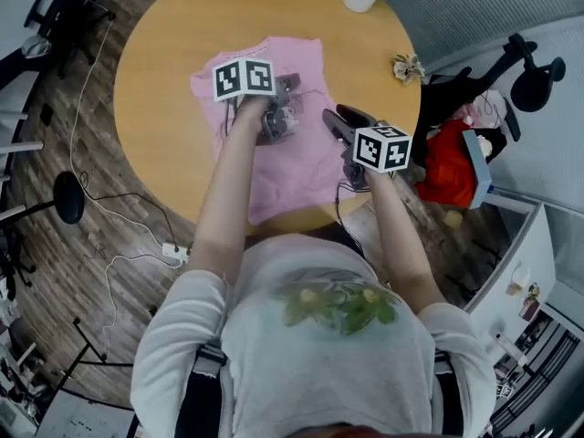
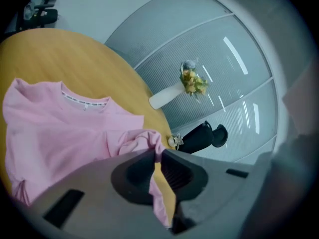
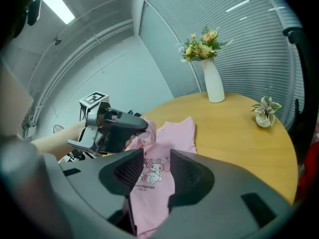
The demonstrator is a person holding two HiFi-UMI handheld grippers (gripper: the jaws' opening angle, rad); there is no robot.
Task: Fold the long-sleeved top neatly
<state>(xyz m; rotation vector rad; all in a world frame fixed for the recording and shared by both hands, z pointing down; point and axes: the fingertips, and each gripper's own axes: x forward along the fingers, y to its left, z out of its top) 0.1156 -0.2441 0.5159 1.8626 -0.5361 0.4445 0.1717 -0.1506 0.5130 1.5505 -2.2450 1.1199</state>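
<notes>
Pink fold (image 2: pixel 143 139): pinched it tight in the left fingers (image 2: pixel 130 176) over the top's (image 1: pixel 306 173) chest, held the right fingers (image 3: pixel 192 171) spread nearer the hem, collar (image 2: pixel 84 102) lying farthest away.

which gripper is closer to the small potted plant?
Right. The right gripper is at the pink top's edge on the potted plant's side; the left gripper is farther off, over the top's middle, gripping its fabric.

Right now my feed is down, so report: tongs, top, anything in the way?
Left tongs shut on a bunched fold of the pink long-sleeved top. Right tongs open. White ceramic flower vase stands apart, clear.
</notes>
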